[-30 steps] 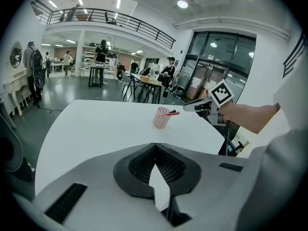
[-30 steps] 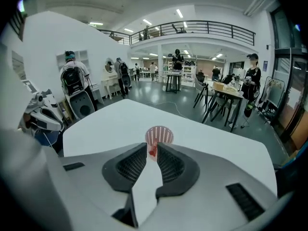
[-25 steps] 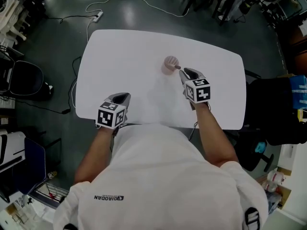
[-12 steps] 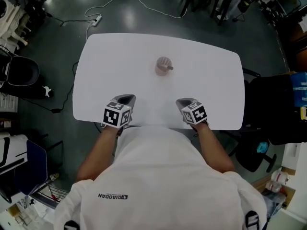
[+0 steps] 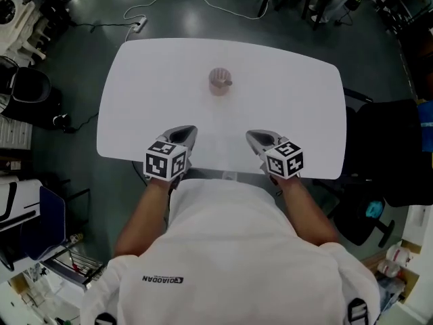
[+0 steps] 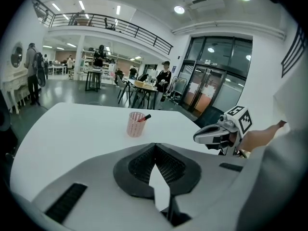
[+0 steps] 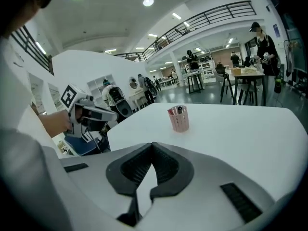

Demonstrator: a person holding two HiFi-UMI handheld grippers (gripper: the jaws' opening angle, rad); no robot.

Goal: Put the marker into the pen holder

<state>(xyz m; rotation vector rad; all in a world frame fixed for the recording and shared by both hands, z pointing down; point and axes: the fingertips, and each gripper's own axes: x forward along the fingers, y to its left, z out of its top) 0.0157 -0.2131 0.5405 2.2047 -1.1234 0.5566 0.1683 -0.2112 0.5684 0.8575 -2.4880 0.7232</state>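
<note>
- The marker (image 5: 228, 82) leans in the pink pen holder (image 5: 215, 87), far out on the tabletop (image 5: 291, 100).
- It looks light, stiff and smooth; grab the end sticking out.
- The left tool (image 5: 183, 134) and right tool (image 5: 256, 136) are closed tight, holding nothing.

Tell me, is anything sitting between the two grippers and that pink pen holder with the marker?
Nothing visible: only bare white table separates the left gripper and right gripper from the pen holder holding the marker.
</note>
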